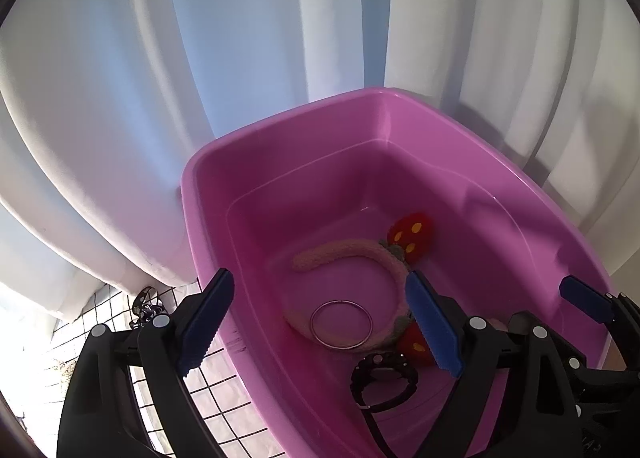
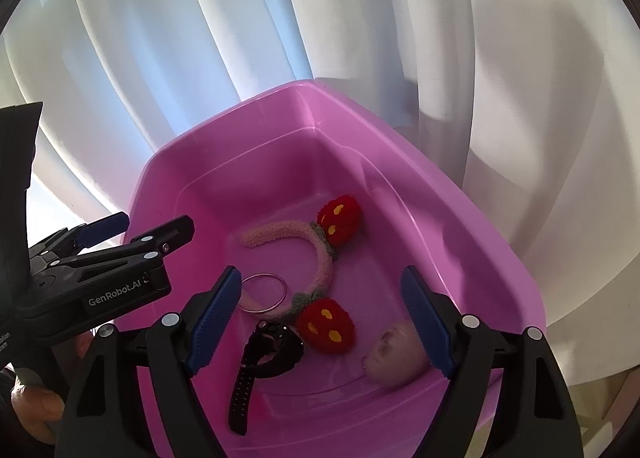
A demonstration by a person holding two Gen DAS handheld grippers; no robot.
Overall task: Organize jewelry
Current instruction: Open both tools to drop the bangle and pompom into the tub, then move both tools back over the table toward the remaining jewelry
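Inside the pink tub, on its floor, lies all the jewelry; both grippers hang over its near rim, angled down into it.

Left gripper: jaws spread wide, nothing betw. the pads; its left finger sits outside the tub wall over the tiled surface, the right one over the tub floor; metal bangle lies betw. the two fingertips but below them, untouched; black watch just under and nearer the camera, partly hidden by the right finger.

Right gripper: also wide open, empty; seen betw. its fingers are the watch, strap trailing toward the near wall, the nearer red pom of the fuzzy pink headband, and a pale rounded item close to the right finger, too blurred to identify; bangle just beside the left fingertip, resting against the headband's end.

Headband curves across mid-floor, second red pom at the far end, well beyond both grippers; white curtain behind the tub; small dark trinket on the tiles outside the tub, left of the left gripper.
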